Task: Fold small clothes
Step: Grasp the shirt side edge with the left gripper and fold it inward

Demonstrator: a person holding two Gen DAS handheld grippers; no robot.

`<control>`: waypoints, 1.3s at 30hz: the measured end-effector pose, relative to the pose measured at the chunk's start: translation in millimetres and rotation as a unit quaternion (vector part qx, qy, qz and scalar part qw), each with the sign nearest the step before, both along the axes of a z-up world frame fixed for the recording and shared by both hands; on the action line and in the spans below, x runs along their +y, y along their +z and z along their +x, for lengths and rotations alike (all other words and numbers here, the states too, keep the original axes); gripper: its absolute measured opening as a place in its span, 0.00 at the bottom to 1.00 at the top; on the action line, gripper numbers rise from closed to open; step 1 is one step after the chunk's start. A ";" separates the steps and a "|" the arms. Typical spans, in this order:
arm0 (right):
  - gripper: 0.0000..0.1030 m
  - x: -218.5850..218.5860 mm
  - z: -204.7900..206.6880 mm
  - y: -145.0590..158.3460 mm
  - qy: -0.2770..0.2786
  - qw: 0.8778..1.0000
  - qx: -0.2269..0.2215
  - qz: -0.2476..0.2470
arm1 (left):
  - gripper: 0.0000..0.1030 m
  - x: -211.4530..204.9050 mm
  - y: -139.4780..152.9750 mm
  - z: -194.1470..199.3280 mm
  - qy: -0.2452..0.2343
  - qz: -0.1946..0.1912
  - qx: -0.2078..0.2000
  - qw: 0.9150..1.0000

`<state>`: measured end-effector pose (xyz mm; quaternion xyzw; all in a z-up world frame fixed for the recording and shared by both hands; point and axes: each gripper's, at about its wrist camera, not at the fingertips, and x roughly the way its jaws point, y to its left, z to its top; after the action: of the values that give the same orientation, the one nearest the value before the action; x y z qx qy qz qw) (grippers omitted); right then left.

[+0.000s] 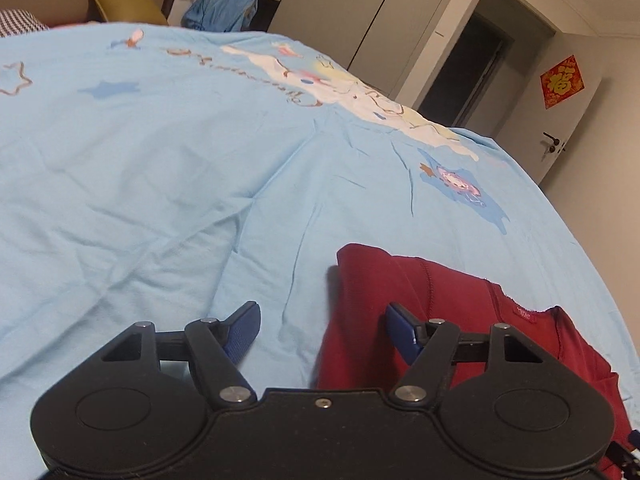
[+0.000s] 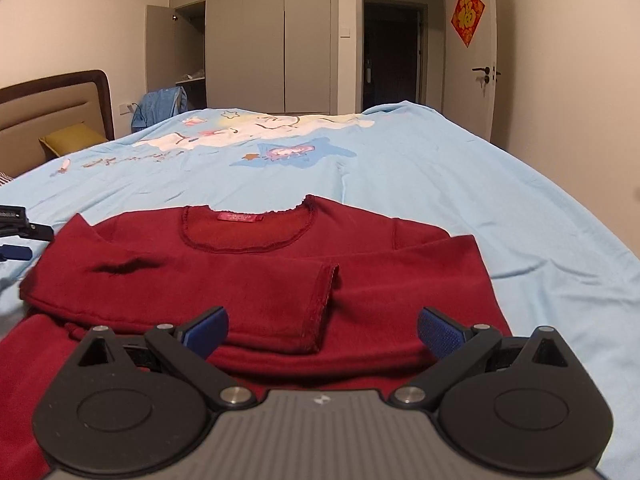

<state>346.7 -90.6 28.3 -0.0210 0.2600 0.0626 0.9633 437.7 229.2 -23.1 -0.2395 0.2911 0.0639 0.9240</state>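
A small dark red long-sleeved shirt (image 2: 256, 280) lies flat on the light blue bedspread (image 2: 400, 168), neck opening away from me, both sleeves folded across its front. My right gripper (image 2: 322, 330) is open and empty, just above the shirt's lower part. My left gripper (image 1: 322, 330) is open and empty at the shirt's left edge (image 1: 360, 280), with its right finger over the red cloth and its left finger over the bedspread (image 1: 160, 160). The left gripper's tip also shows at the left edge of the right wrist view (image 2: 16, 236).
The bed has a brown headboard (image 2: 60, 100) and a yellow pillow (image 2: 72, 138) at the far left. A blue garment (image 2: 160, 106) hangs by the open wardrobe (image 2: 248, 40). A white door (image 2: 472, 60) with a red ornament stands at the right.
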 end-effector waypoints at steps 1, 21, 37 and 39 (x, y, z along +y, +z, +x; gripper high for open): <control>1.00 2.2 6.1 -2.9 -0.003 1.000 0.002 -0.006 | 0.69 0.0 -2.9 6.4 -0.005 -0.006 0.005 1.000; 1.00 7.4 18.3 -40.1 -0.003 0.999 0.010 -0.036 | 0.49 -13.0 7.2 -5.7 -0.004 0.055 -0.014 0.998; 1.00 9.2 16.1 -44.1 -0.004 0.999 0.006 -0.041 | 0.84 -64.2 -15.1 -89.6 -0.075 0.223 -0.007 0.972; 1.00 9.8 15.9 -44.9 -0.004 0.999 0.005 -0.043 | 0.77 -63.0 -13.5 -79.9 -0.051 0.225 -0.014 0.973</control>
<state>362.6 -80.8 -16.6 -0.0611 0.2669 0.0471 0.9606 357.8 166.2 -36.6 -0.0115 0.2680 0.0770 0.9603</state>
